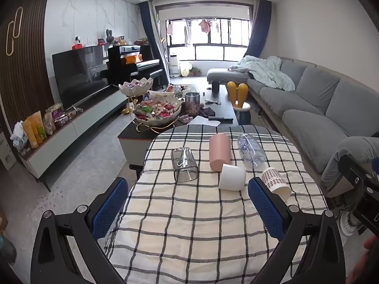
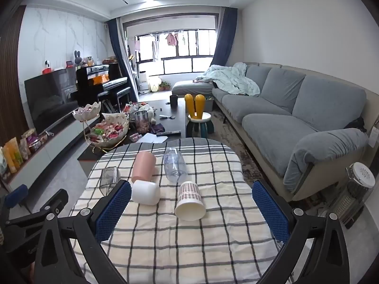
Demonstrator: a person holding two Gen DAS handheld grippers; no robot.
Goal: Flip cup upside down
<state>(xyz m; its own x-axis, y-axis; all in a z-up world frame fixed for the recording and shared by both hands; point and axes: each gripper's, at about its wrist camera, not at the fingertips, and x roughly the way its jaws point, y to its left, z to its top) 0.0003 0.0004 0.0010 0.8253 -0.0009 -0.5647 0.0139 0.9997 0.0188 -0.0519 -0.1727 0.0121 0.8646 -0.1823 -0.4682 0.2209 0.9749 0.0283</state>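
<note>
Several cups lie on their sides on a checked tablecloth (image 1: 189, 224): a clear square glass (image 1: 184, 164), a pink cup (image 1: 219, 152), a clear printed glass (image 1: 250, 150), a white cup (image 1: 232, 177) and a patterned paper cup (image 1: 276, 183). In the right wrist view they show as glass (image 2: 110, 178), pink cup (image 2: 143, 168), printed glass (image 2: 174, 165), white cup (image 2: 145, 192) and paper cup (image 2: 190, 201). My left gripper (image 1: 188, 203) is open and empty, short of the cups. My right gripper (image 2: 191, 209) is open and empty, its jaws wide either side of the paper cup.
A grey sofa (image 2: 296, 118) runs along the right. A coffee table (image 1: 201, 116) with snack bowls stands beyond the table. A TV unit (image 1: 78, 118) lines the left wall. A heater (image 2: 355, 194) stands on the floor at the right.
</note>
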